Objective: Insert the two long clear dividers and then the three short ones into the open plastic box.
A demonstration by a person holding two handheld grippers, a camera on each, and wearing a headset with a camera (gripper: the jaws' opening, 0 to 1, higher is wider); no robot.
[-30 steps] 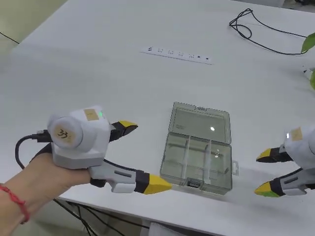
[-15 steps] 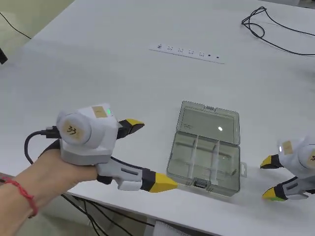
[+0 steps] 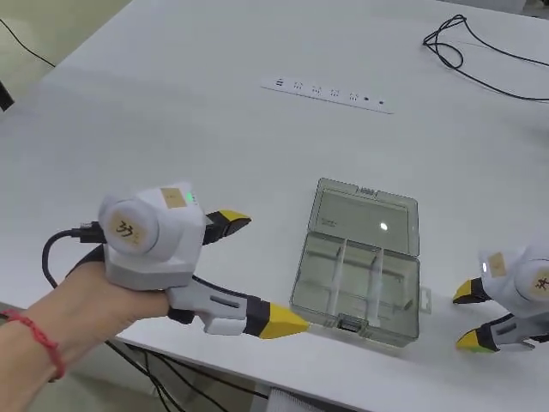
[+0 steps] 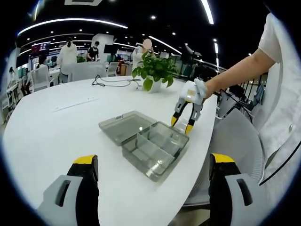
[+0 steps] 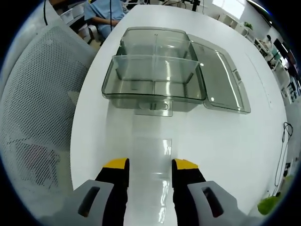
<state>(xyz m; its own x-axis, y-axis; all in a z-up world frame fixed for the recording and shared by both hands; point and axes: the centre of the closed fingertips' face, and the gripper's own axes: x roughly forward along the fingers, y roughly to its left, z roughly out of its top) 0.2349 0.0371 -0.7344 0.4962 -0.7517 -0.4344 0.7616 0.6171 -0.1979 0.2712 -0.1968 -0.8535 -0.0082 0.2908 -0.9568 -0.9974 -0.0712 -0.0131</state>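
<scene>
Since half a second ago the right claw (image 3: 467,317) has sunk a little toward the near edge of the worktop (image 3: 171,103), while the open plastic box (image 3: 386,326) lies as before. Its long axis runs left to right in the head view, with the lid (image 3: 367,215) folded flat on the far side and the latch toward the person. Two clear dividers (image 3: 337,273) stand inside, running from latch side to hinge side. The right claw, just right of the box, is partly open and empty. The left claw (image 3: 262,271), left of the box, gapes wide and holds nothing.
</scene>
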